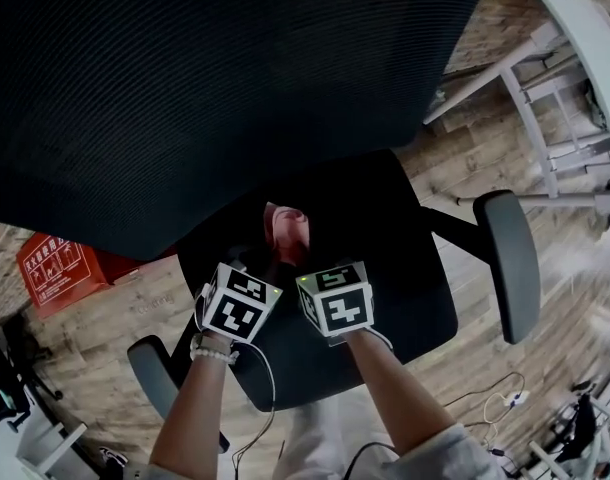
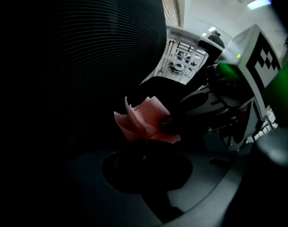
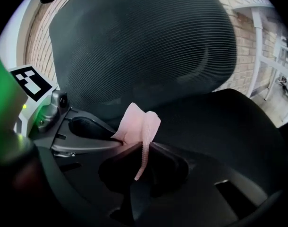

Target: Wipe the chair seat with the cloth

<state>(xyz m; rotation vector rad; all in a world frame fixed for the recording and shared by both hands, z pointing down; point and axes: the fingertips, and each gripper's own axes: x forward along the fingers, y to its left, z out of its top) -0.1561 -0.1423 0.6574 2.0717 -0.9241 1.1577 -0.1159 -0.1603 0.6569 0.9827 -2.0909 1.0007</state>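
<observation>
Over the rear of the chair seat [image 1: 410,278], my left tongs [image 2: 144,148] and right tongs [image 3: 143,151] both pinch the bunched pink cloth [image 1: 287,230]; the wiping, I judge, is all left to do.

wood-plank floor [image 1: 115,318]; brick wall [image 3: 252,51]; white table [image 1: 585,33] upper right; red box [image 1: 55,268] left; cables [image 1: 495,403] on floor.

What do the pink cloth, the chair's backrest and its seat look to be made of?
The cloth looks like soft matte pink fabric or paper towel: it folds limply and shows a fine waffle texture. The backrest seems black mesh, given its fine parallel ribs. The seat is probably padded dark fabric, matte; its weave is too dark to tell.
</observation>
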